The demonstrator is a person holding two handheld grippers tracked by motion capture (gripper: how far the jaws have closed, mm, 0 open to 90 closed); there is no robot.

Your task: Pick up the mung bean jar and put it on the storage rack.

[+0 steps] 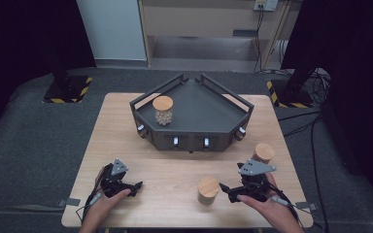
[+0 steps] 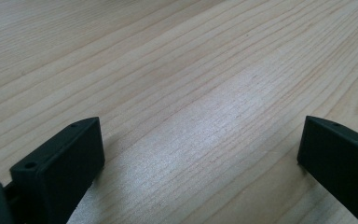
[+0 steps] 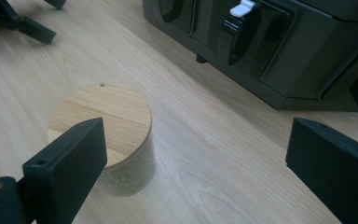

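1. The right gripper (image 1: 226, 189) has its fingers (image 3: 65, 163) wide open and empty, angled toward the jar (image 1: 208, 190) near the surface's front edge, ready to approach.
2. The left gripper (image 1: 135, 186) has its fingers open, empty, resting near the front-left corner.

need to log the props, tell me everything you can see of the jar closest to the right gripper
The small clear glass jar with the round light wooden lid stands upright on the pale wooden table, in front of the dark tray. Its lid is flat, with visible grain and a tiny dark dot near its edge. Through the glass, small pale beads seem to fill it. It stands just left of the right gripper, whose black fingers are open and not touching it. Only the table touches it.
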